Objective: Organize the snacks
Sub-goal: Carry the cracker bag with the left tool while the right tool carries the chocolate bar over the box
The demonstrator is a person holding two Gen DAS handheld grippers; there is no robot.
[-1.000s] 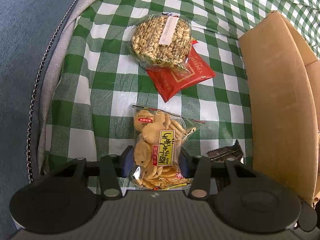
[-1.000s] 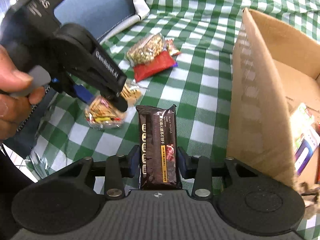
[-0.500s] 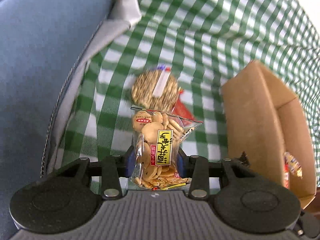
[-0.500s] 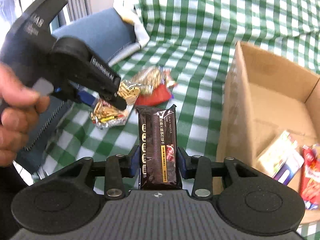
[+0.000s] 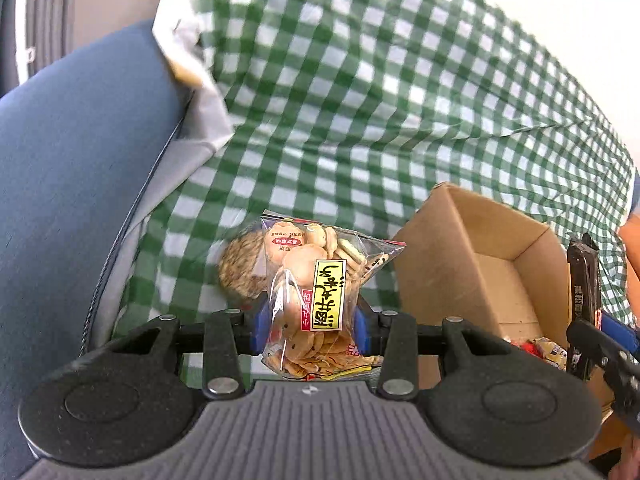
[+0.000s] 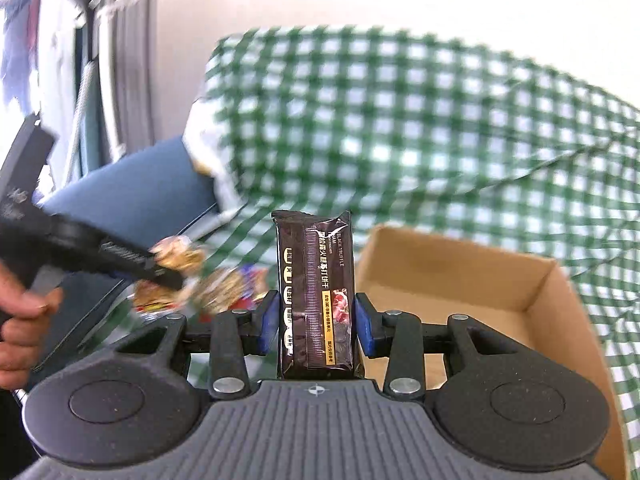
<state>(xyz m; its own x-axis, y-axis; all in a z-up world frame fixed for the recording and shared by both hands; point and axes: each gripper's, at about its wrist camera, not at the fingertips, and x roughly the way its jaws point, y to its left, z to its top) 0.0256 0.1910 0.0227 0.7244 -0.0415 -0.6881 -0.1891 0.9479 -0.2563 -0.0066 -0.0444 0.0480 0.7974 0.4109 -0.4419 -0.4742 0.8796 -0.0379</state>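
1. Blue pads of my left gripper (image 5: 308, 326) press both sides of a clear bag of round biscuits (image 5: 316, 292) with a yellow label; the bag stands upright in the grip, off the cloth.
2. My right gripper (image 6: 316, 322) is clamped narrowly on a dark wrapped cracker bar (image 6: 316, 292), also upright and lifted. Pads sit against its lower half.
3. Just beyond the left gripper, partly behind the bag, a round puffed-grain cake (image 5: 240, 268) lies on the green checked cloth (image 5: 360, 100). The right view shows blurred wrappers near it, so at least one or two snacks are left to collect; I cannot count them.
4. Cardboard box (image 5: 480, 248) sits open to the right of the left gripper and directly behind the bar in the right view. Its far floor looks bare; at the near corner in the left view some red and pale packets (image 5: 540, 350) already lie inside. Exact contents too small to tell.
5. Progress, my judgement: partway. Some snacks boxed, two in hand above the cloth near the box, a few on the cloth.
6. Blue cushion (image 5: 80, 180) borders the cloth on the left.
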